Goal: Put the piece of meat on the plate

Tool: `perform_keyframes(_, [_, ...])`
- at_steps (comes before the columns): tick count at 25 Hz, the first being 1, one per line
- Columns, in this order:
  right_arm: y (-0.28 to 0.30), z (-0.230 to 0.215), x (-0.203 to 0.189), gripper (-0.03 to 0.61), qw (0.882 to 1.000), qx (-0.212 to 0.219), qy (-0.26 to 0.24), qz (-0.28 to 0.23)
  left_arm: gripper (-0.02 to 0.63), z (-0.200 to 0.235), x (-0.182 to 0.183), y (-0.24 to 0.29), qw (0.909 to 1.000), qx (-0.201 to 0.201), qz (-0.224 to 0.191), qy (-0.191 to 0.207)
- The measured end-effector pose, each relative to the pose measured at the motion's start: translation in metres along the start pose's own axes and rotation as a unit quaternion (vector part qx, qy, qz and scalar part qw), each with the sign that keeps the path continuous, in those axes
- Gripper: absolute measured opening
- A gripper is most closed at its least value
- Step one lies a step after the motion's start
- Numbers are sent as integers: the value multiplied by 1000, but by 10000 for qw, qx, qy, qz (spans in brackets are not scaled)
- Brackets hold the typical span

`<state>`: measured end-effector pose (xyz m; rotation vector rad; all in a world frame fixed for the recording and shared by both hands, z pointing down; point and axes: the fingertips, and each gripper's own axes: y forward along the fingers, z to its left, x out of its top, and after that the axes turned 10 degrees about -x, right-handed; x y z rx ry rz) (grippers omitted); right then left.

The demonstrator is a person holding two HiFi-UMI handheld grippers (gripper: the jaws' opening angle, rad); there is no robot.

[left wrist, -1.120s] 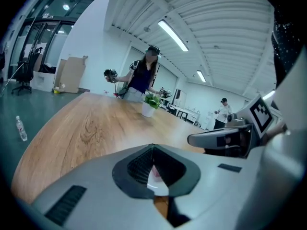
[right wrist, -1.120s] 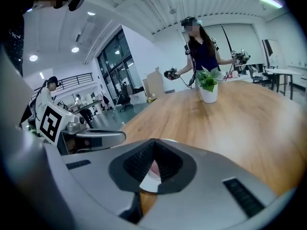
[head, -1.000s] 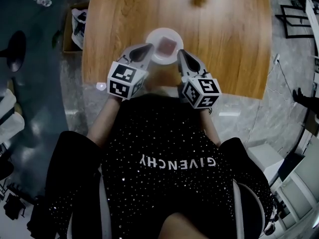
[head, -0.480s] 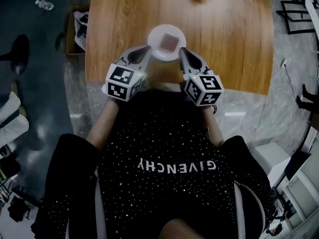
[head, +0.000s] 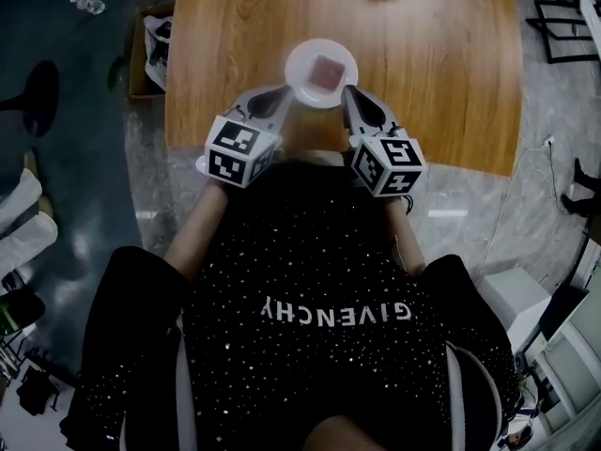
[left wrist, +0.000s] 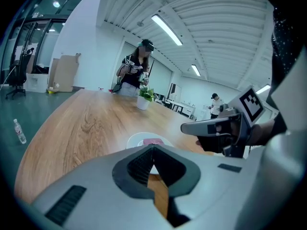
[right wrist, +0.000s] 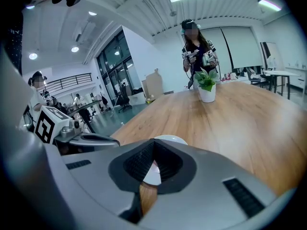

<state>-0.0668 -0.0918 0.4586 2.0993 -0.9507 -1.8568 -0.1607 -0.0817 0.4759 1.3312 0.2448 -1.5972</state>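
Note:
A pinkish-red piece of meat (head: 326, 69) lies on a small white plate (head: 305, 87) near the front edge of the wooden table (head: 432, 54). My left gripper (head: 289, 90) sits just left of the plate, shut and empty. My right gripper (head: 349, 92) sits just right of it, also shut with nothing held. In the left gripper view the plate (left wrist: 135, 139) and the meat (left wrist: 152, 141) show just beyond the closed jaw tips, with the right gripper (left wrist: 189, 127) to the right. In the right gripper view the plate (right wrist: 169, 139) peeks over the jaws, with the left gripper (right wrist: 114, 142) at the left.
A potted plant (right wrist: 207, 87) stands farther down the table, and a person (right wrist: 196, 44) stands behind its far end. On the floor left of the table lie a cardboard box (head: 148, 50) and a water bottle (head: 86, 4). Chairs and frames stand at the right (head: 563, 26).
The left gripper has drawn back slightly from the plate toward the table's near edge. The right gripper has stayed put. The meat and plate have not moved.

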Motion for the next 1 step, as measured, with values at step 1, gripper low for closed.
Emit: perform_keyframes(1, [0, 1, -1, 11, 10000, -2, 5, 14, 8, 0, -1, -1, 10000, -4, 7, -14])
